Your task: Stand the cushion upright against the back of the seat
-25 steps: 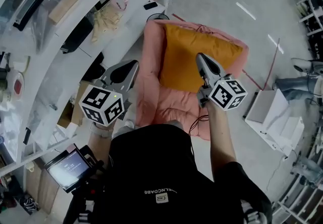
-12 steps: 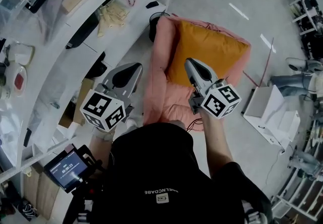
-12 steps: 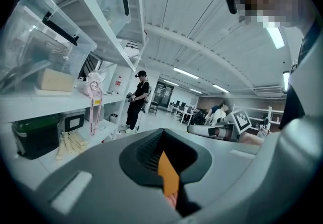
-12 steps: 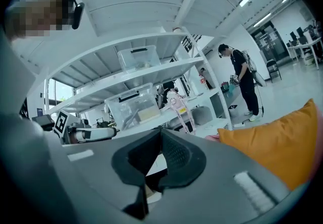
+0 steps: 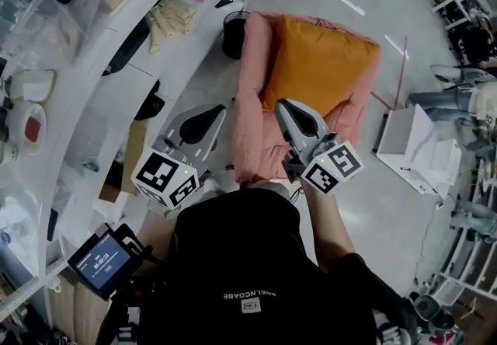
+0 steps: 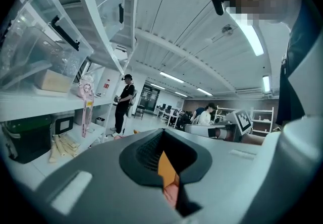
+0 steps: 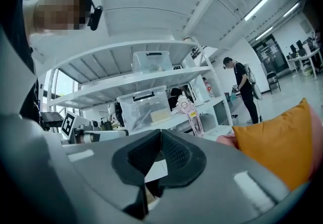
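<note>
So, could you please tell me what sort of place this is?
Probably a lab or workshop rather than a home: white storage shelves with clear plastic bins, rows of desks under strip lights, and a pink seat on a bare floor.

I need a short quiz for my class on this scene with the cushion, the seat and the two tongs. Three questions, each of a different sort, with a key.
1. True or false: the orange cushion lies flat on the floor.
2. Choose one. The right tongs are: A) shut on the cushion; B) shut, holding nothing; C) wide open.
3. Fill in: in the head view, the white shelving stands to the ____ of the pink seat.

Key: 1 false, it stands upright against the seat's back; 2 B; 3 left.
</note>
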A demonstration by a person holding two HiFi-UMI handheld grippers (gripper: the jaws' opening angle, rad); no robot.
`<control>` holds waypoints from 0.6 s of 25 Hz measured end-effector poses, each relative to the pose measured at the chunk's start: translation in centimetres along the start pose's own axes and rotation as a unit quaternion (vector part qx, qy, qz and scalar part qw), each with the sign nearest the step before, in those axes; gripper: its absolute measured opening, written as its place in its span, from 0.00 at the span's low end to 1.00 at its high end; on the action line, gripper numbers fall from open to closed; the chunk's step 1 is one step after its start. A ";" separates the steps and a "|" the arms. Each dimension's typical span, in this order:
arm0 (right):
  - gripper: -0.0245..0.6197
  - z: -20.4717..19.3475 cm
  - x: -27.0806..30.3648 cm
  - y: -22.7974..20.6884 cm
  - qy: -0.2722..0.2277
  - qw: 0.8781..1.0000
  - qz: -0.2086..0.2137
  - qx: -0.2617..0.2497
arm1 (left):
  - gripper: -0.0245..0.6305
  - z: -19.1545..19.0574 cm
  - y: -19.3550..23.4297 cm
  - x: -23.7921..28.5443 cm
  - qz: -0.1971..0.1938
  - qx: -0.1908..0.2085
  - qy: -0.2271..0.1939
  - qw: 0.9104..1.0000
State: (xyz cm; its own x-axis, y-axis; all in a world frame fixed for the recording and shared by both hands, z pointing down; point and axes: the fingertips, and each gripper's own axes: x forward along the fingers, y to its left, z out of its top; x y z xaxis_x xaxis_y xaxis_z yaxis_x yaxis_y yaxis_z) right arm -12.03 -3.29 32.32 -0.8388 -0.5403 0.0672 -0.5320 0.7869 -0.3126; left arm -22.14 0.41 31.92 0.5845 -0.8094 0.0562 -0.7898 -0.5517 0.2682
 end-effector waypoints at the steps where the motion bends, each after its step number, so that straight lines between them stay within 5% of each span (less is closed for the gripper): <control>1: 0.05 -0.1 -0.4 0.8 -0.005 1.000 -0.003 -0.006 | 0.06 -0.1 -0.5 -0.4 -0.007 0.006 -0.003 1.000; 8: 0.05 -0.7 -3.3 3.9 -0.026 0.998 -0.028 -0.055 | 0.06 -0.5 -3.7 -1.2 -0.035 0.044 -0.007 0.998; 15: 0.05 -0.8 -4.7 3.8 -0.026 0.997 -0.042 -0.052 | 0.06 -0.7 -4.5 -0.2 -0.041 0.036 -0.015 0.998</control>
State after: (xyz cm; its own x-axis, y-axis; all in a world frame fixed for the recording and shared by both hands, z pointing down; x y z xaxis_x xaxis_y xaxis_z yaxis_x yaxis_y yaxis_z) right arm -10.23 2.51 31.56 -0.7855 -0.6176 0.0387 -0.6109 0.7641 -0.2072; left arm -18.55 3.18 31.41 0.6434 -0.7655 0.0082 -0.7509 -0.6289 0.2014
